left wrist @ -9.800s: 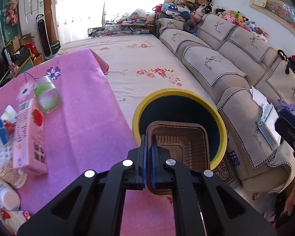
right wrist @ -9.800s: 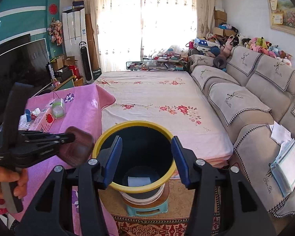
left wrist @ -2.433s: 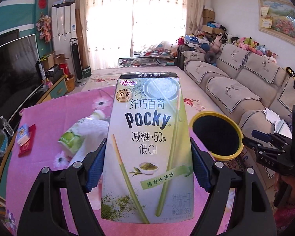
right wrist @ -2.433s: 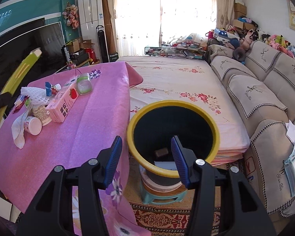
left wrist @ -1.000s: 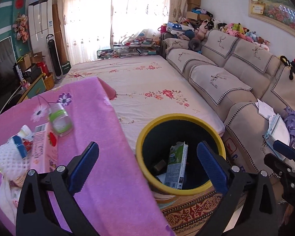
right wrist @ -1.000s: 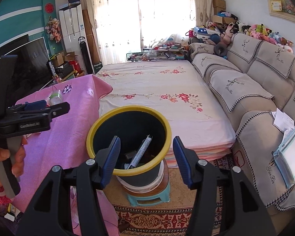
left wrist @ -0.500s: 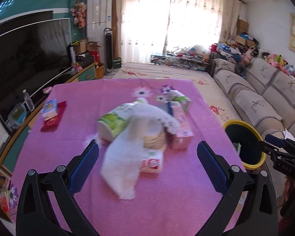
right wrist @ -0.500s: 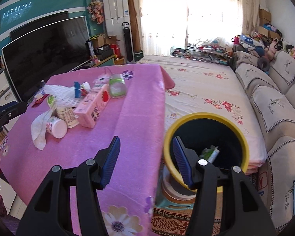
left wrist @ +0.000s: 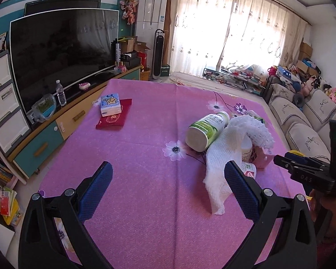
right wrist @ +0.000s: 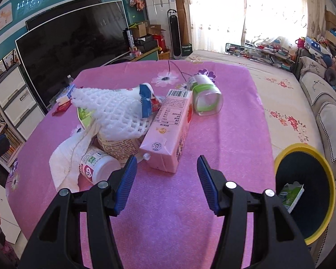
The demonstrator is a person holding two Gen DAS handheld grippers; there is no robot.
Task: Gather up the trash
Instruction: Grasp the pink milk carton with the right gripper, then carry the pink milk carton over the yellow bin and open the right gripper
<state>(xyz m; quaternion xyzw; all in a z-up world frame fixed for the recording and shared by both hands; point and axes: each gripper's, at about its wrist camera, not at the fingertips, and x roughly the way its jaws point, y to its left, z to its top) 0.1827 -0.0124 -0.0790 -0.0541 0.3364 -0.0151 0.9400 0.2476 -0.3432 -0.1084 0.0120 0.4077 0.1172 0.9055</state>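
Pink cardboard drink carton (right wrist: pixel 168 132) lies flat amid trash on the pink-clothed table (right wrist: pixel 230 134), at 12 o'clock from the right tool (right wrist: pixel 166 179).
Light, stiff, probably crushable: grip across its narrow sides. Both tools gape empty, the left tool (left wrist: pixel 168 189) wider; yellow-rimmed bin (right wrist: pixel 331 204) at 3 o'clock.

— What lies on the pink tablecloth (right wrist: pixel 224 139)?

— A pink carton (right wrist: pixel 168 132) on its side, white foam netting (right wrist: pixel 114 114), a small white bottle (right wrist: pixel 96 165) and a green-labelled jar (right wrist: pixel 205 96), heaped together.

— And the right gripper (right wrist: pixel 166 179)?

— Its blue-padded jaws stand apart and empty above the cloth, just short of the carton. A yellow-rimmed bin (right wrist: pixel 302 192) stands beside the table, a green box (right wrist: pixel 290 194) inside.
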